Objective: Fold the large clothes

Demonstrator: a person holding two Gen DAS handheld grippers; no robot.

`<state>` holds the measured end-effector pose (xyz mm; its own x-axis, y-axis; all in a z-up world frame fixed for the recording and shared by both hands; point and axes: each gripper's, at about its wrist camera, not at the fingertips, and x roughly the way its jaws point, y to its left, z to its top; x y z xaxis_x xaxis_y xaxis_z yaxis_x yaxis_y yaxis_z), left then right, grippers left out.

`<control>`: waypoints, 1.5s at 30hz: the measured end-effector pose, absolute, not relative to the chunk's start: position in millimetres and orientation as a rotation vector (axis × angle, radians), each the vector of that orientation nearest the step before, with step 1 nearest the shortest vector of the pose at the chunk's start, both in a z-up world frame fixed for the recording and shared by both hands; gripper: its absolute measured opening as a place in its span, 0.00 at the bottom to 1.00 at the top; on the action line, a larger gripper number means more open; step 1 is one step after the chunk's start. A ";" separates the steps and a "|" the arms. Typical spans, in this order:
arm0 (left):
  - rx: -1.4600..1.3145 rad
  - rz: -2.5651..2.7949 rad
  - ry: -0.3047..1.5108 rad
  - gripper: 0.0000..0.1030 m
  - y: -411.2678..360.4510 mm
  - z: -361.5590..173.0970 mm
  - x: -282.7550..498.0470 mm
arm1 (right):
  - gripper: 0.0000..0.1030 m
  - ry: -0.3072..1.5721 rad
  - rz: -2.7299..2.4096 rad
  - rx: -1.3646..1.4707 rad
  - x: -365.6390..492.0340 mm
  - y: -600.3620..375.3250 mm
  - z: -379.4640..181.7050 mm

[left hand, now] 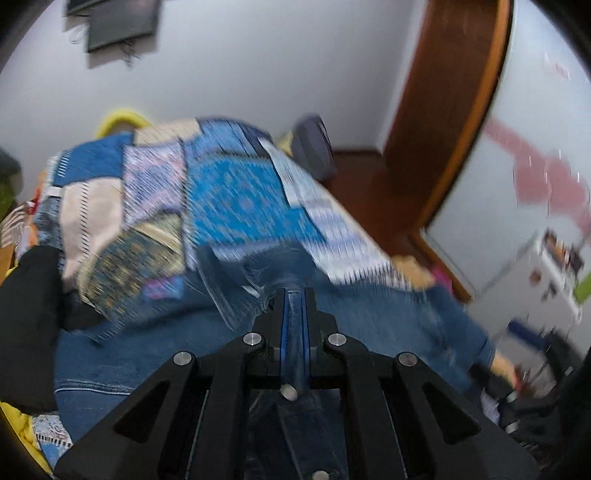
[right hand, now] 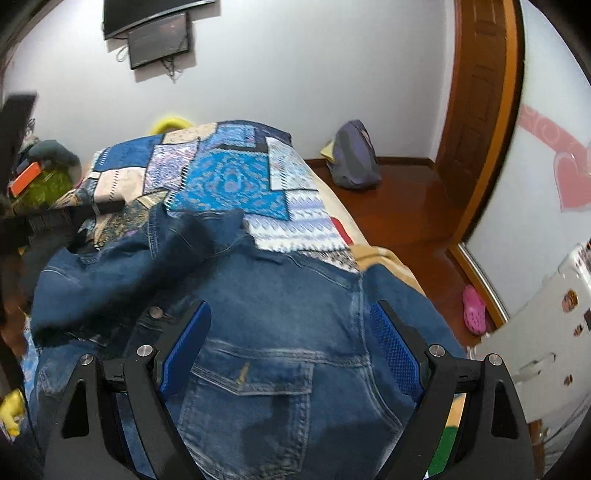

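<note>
Denim jacket spread on the bed's patchwork quilt, its near hem cut off under my tools, left view blurred, my left tool clenched on a denim fold, my right tool spread wide above the pocket, grey bag on the floor beyond.

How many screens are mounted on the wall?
2, both high on the white wall beyond the bed: a larger dark screen cut off by the frame's top edge, and a smaller one directly below it. Others may lie outside view.
</note>
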<state>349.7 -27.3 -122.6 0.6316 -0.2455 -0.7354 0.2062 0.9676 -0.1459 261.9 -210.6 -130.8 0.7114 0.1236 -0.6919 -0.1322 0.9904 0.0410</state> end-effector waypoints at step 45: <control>-0.167 0.083 1.151 0.85 196.2 -242.6 216.8 | 0.26 1.184 0.265 0.324 370.0 -140.5 -240.8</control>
